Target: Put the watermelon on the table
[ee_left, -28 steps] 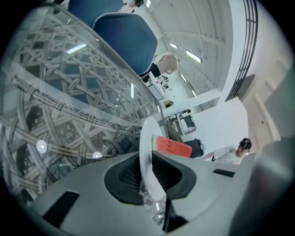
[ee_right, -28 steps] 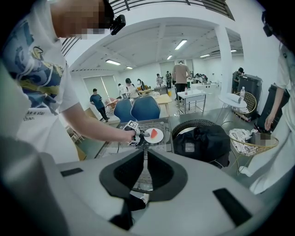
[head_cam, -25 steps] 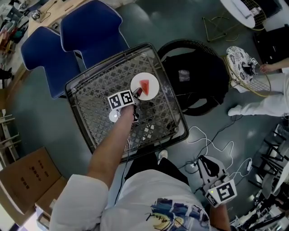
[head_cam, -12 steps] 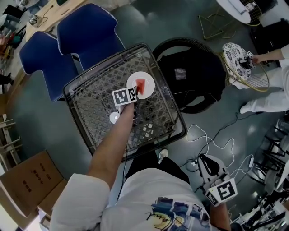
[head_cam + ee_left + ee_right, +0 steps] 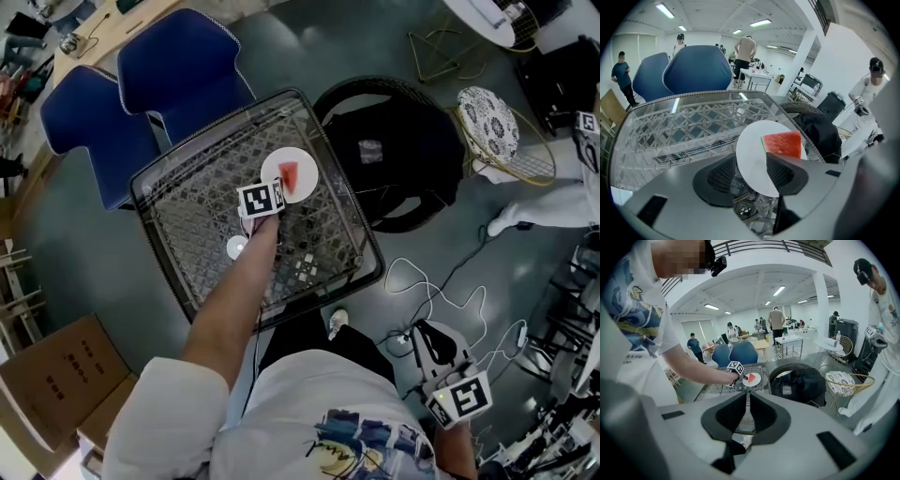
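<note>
While the right gripper point(image 5: 746, 404) hangs low at the person's side, jaws together on nothing and well clear of the action, all the play is on the left. The left gripper point(image 5: 751, 164) is out over the counter point(image 5: 187, 216) with its jaws closed onto the near rim of a white plate point(image 5: 752, 145), one pad on either side of that rim. And there's the watermelon point(image 5: 783, 144), a red wedge with a thin green rind, lying on the far side of the plate, away from the jaws.

Where are we on the counter? The head view puts the plate towards the far right corner, just inside the right edge, over the glass and the lattice beneath it. A small white disc point(image 5: 236, 247) lies apart from it, nearer the middle of the counter.

So how much is done? By my read, nearly all of it: the slice is over the counter, level and well placed. What I can't settle is whether the plate's base is actually down on the glass or a touch above it; neither view shows the contact. What's left, as I judge it, is the finish: get the plate flat on the counter if it isn't already, part the jaws from the rim, and draw the left gripper away without dragging the plate towards the edge
</note>
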A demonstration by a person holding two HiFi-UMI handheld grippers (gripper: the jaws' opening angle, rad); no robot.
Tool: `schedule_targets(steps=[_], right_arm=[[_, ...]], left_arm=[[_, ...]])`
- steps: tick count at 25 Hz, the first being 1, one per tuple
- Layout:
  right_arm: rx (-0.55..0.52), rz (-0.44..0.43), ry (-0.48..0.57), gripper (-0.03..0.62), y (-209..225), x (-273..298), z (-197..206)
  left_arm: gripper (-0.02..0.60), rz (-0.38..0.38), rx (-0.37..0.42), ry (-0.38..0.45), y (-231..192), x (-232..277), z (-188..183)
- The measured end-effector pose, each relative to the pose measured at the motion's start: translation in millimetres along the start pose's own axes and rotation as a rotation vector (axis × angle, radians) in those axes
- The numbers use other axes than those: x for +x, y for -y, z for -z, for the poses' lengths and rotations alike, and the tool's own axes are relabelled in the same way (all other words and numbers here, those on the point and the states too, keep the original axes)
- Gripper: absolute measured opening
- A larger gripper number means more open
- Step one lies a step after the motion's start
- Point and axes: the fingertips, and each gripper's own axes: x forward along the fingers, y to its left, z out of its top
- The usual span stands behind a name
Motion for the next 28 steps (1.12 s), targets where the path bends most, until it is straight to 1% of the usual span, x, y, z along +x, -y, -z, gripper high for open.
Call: schedule_targets(steps=[4,8,12,15,19,20,22,24,25,28], right_arm=[[-0.009,-0.006,0.014,0.032,-2,-5,6],[-0.043,-0.032,0.055,0.032,-3,-11,6],[-0.090,-0.075,0.109,0.032,-5,-26,12],[-0.127,-0.119,0.150,0.032,-9,-42,21],[-0.180,-0.176,0.194,0.032,-16,-73,42],[-0.191,-0.191,0.200,0.032,-17,-81,49],[-0.213,-0.221,0.210,0.032,-18,-96,64],[-0.240,-0.251,0.219,0.032,-21,-111,76],[-0.249,-0.268,0.224,0.032,-24,-118,81],[-0.267,-0.324,0.239,0.032,-39,-135,89]], left_arm=[[0.197,0.004,-0.001,0.026,-2,-13,0],[0.196,0.018,0.003,0.086,0,-43,-4],[0.196,0.017,0.010,0.160,4,-90,2],[0.196,0.040,0.001,0.235,13,-138,13],[0.185,0.085,-0.037,0.318,36,-208,53],[0.164,0.093,-0.044,0.335,43,-226,65],[0.104,0.102,-0.051,0.367,59,-261,92],[0.028,0.129,-0.049,0.405,79,-297,121],[0.011,0.150,-0.043,0.424,90,-317,135],[0.009,0.219,0.007,0.466,121,-378,175]])
